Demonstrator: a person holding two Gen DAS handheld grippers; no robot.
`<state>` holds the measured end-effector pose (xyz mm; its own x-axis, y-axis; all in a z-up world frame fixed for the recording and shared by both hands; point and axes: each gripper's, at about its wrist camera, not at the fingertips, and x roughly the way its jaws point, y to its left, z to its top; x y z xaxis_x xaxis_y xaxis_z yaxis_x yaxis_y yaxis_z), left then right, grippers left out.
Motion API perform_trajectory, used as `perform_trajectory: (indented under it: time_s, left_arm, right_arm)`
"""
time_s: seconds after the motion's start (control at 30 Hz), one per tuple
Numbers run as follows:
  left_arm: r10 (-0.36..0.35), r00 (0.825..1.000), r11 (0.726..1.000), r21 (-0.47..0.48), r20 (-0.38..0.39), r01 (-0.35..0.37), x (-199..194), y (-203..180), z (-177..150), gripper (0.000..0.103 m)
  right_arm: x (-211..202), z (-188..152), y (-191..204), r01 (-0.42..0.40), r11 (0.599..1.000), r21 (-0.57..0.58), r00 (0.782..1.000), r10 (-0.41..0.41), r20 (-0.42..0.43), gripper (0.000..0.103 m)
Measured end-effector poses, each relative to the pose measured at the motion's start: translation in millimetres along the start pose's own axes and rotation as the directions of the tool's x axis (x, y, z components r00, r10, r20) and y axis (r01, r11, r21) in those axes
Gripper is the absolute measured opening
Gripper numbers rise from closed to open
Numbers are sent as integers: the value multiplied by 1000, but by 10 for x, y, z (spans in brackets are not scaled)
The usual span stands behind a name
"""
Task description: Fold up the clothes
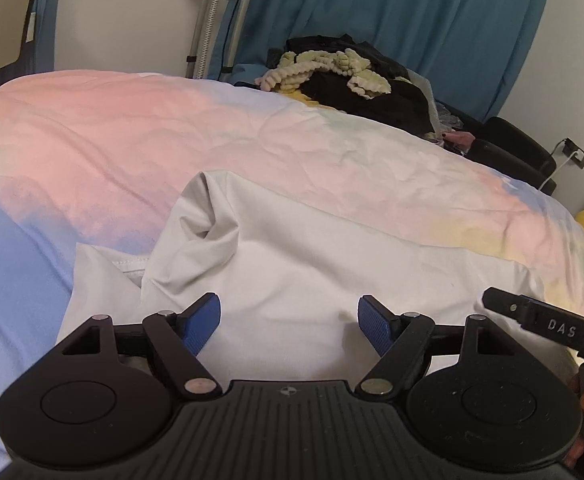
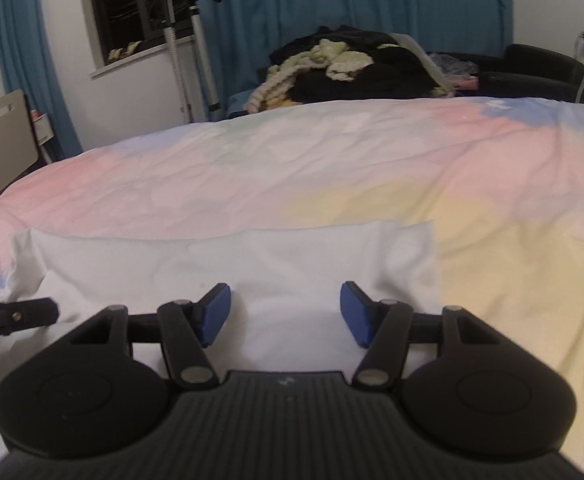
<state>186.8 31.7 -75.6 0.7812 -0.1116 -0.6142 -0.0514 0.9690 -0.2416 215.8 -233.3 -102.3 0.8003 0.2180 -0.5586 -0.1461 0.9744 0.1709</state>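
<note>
Blue-padded fingers of the left gripper and right gripper stand apart, gripping nothing, over a white garment lying partly folded on the pastel bedspread. Beyond it, a clothes pile sits before teal curtains.

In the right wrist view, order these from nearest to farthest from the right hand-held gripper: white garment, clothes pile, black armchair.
1. White garment, right under the hand-held gripper.
2. Clothes pile, beyond the bed, centre.
3. Black armchair, far right, about level with the pile; too close to call.
</note>
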Motion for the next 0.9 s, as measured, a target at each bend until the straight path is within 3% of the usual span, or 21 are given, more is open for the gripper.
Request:
perform_trajectory:
  time_s: [0.2,0.4,0.6,0.9]
  left_arm:
    - [-36,999,999,21,39,36,-360,-100,-18,79]
    - [-59,993,998,37,103,55,-873,-208,-139,79]
    - [-91,982,995,57,167,82,-1384,-326,-291,84]
    - [-93,979,988,137,179,68,-1685,-534,-559,90]
  right_arm:
    - [-421,43,-225,8,999,42,999,-10,47,62]
    - [-1072,32,-155,-44,998,42,991,39,125,63]
    - [-1671,-199,-35,-84,996,35,983,78,164,63]
    - [-2165,-412,114,-131,991,29,966,121,227,67]
